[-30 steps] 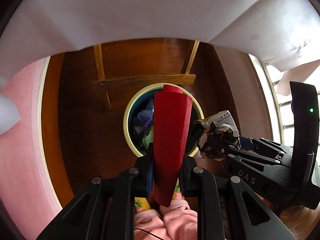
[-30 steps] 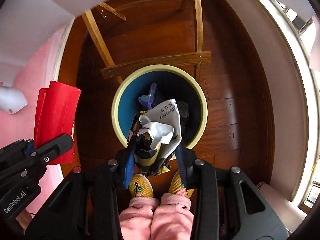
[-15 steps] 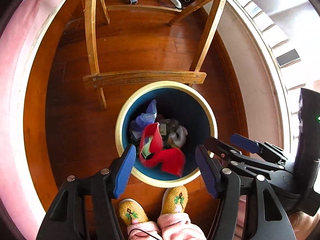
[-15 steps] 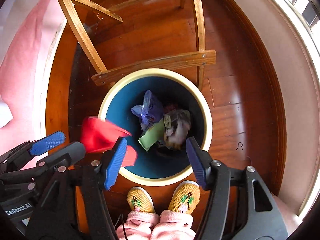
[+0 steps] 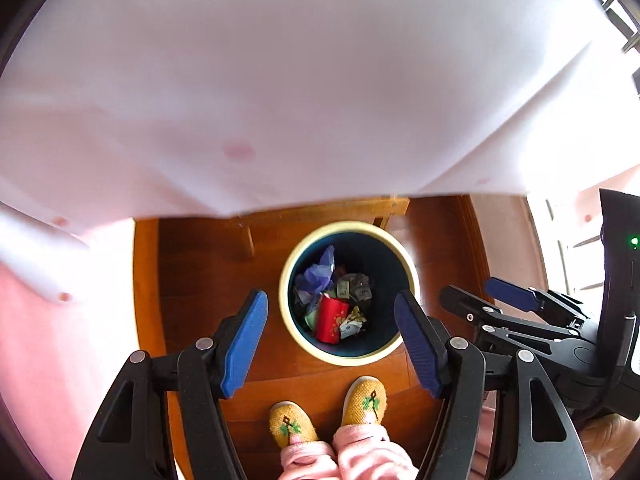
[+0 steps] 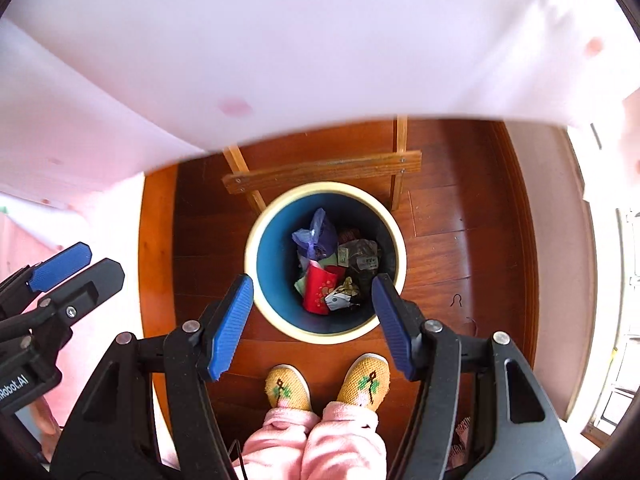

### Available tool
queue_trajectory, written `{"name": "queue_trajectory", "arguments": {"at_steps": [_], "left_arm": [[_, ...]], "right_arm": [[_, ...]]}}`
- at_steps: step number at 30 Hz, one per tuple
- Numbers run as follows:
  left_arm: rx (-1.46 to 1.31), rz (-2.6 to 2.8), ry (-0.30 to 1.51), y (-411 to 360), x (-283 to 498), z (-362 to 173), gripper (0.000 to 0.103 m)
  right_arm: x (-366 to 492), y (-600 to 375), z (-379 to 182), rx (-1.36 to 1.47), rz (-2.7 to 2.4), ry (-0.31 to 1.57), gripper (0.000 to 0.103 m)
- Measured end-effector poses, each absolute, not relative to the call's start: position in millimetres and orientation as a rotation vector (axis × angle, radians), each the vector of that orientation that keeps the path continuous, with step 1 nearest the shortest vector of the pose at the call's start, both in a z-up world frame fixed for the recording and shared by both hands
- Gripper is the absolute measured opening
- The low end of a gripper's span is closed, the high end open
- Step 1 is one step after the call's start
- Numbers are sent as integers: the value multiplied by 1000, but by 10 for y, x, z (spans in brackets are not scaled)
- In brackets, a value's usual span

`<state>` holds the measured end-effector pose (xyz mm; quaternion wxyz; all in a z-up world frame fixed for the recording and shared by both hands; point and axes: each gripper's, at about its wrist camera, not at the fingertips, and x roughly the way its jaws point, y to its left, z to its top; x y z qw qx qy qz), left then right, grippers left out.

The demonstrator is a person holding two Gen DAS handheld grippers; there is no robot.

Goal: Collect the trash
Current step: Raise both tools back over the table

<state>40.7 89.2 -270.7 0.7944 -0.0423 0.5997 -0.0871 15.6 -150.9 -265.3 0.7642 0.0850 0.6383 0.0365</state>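
Blue ribbed pads line both grippers, and both sets of fingers stand spread wide with nothing between them. The left gripper point(image 5: 331, 334) and the right gripper point(image 6: 312, 318) point straight down, side by side, each wrist held vertical over the floor. The wide spread is consistent with a completed release: neither tool carries any load.

Nearest the fingers, just behind their roots, the person's yellow knitted slippers point(image 6: 328, 384) and pink trouser cuffs point(image 6: 308, 436) stand on the dark wooden floor point(image 6: 460, 248). This stance places the body right at the bin, so a drop needs no reach.

Directly beyond the fingertips, framed between the two pads in each wrist view, sits the round bin point(image 6: 256, 248), cream rim and blue inner wall. Its contents lie at the bottom:

1. a red packet point(image 6: 320, 290), closest to the fingers;
2. a crumpled printed wrapper point(image 6: 340, 298), touching the red packet on its right;
3. a purple plastic bag point(image 6: 316, 234), on the far side;
4. grey crumpled wrappers point(image 6: 362, 254), far right.

Judgement: the collected trash is inside the bin; any further items must be sought elsewhere.

Past the bin, touching or just beside its far rim, runs a wooden crossbar point(image 6: 320, 174) of a furniture frame. Farthest out, a white cloth point(image 6: 320, 40) hangs across the upper field of both views, hiding whatever lies beyond.
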Motion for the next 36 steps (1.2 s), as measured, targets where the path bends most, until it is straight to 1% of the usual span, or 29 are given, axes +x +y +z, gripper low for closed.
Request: {"name": "queue_trajectory", "arguments": {"at_steps": [6, 10, 15, 20, 24, 30, 33, 36], "left_arm": [[-82, -189, 1193, 995, 389, -1804, 67], [-77, -211, 1174, 1036, 399, -1297, 67], [-34, -258, 1083, 992, 380, -577, 67], [-38, -325, 1069, 936, 410, 64, 67], [10, -364, 996, 804, 430, 639, 67], [55, -386, 905, 669, 630, 1209, 67], [62, -378, 868, 631, 795, 1393, 68], [55, -355, 868, 599, 1047, 1471, 68]], "right_arm": [[70, -1429, -1762, 209, 86, 1322, 59], [31, -1382, -1180, 218, 78, 1289, 59], [-11, -1347, -390, 191, 76, 1182, 59], [-68, -1341, 318, 190, 65, 1103, 59], [-84, -1372, 859, 187, 49, 1008, 60], [71, -1518, 1274, 206, 16, 927, 60], [235, -1600, 1401, 216, 15, 900, 60], [474, -1691, 1470, 223, 25, 887, 60]]}}
